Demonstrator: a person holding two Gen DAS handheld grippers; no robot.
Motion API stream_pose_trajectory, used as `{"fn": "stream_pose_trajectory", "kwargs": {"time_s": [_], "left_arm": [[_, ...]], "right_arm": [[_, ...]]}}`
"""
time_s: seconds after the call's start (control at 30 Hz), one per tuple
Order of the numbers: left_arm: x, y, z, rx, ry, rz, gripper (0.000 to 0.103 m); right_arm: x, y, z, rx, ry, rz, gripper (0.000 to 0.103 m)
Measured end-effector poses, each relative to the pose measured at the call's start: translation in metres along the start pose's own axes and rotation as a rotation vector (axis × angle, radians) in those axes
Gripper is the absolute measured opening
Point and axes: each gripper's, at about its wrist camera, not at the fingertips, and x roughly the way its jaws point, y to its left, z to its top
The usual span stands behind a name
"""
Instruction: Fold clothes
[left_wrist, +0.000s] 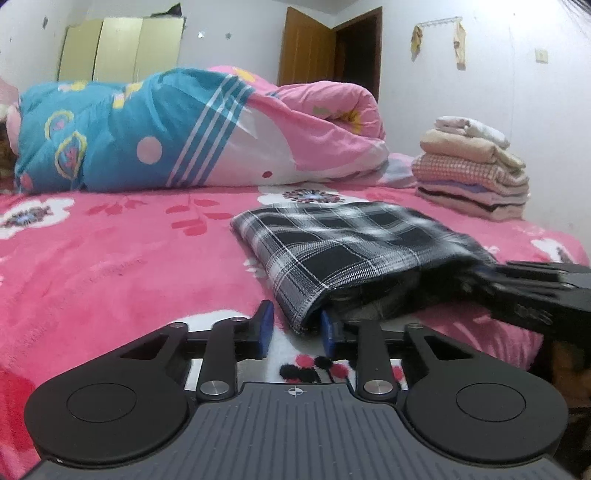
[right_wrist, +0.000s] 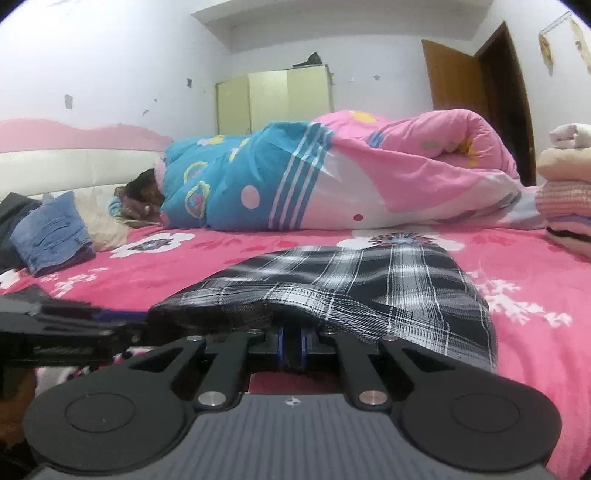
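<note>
Left gripper (left_wrist: 293, 328) fingers wide apart at the near corner of the folded black-and-white plaid cloth (left_wrist: 343, 243) on the pink floral bedspread (left_wrist: 110, 251). Right gripper (right_wrist: 291, 345) pinches its near edge.

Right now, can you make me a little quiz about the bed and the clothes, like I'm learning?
1. True or false: the left hand-held gripper is open beside the plaid cloth.
2. What is the right hand-held gripper pinching? A) the plaid cloth B) the blue jeans C) the rolled quilt
3. Fill in: the stack of folded clothes rests on the pink ____.

Key: 1 true; 2 A; 3 bed cover.
</note>
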Motion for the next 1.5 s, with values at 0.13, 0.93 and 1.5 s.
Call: {"fn": "stream_pose_trajectory", "kwargs": {"time_s": [0.13,0.93,1.5], "left_arm": [[0.000,-0.003,-0.001,0.006,-0.013,0.010,0.013],[-0.009,0.003,-0.006,-0.012,-0.008,-0.009,0.008],[-0.033,0.005,0.008,-0.107,-0.068,-0.040,0.010]], "right_arm": [[-0.005,0.012,-0.004,-0.052,0.005,0.059,0.008],[-0.012,0.003,0.018,-0.018,-0.010,0.173,0.008],[0.009,0.000,-0.005,-0.018,0.135,0.158,0.008]]}}
